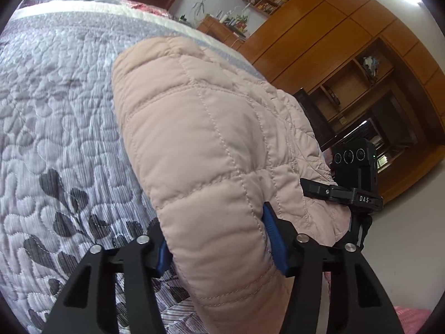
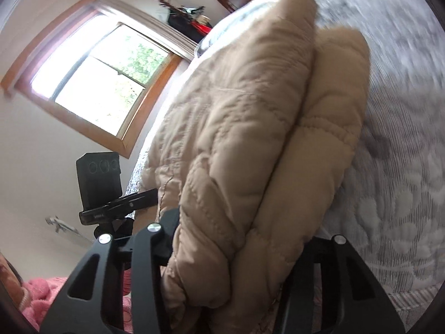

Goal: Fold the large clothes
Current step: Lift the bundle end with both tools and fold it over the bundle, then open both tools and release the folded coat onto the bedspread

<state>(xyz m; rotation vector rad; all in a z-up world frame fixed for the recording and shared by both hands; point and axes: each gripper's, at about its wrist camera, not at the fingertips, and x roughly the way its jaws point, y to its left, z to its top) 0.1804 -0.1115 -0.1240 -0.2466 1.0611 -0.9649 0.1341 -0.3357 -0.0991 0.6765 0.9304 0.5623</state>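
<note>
In the left wrist view the quilted jacket [image 1: 211, 144] covers the gap between the blue pads [image 1: 274, 239] of the left gripper [image 1: 219, 250], hides most of the left-hand pad, and blocks much of the grey bedspread [image 1: 55, 117] and the lower part of the wooden wardrobe [image 1: 347, 41]. In the right wrist view the jacket's bunched folds bury the fingertips of the right gripper [image 2: 236, 256], so its pads cannot be made out. The far bedspread there is motion-blurred, and the pink fabric [image 2: 41, 289] is cut off by the lens rim.

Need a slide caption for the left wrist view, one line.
Left gripper clamps a fold of the pink quilted jacket above the grey patterned bedspread, wooden wardrobe behind.
</note>
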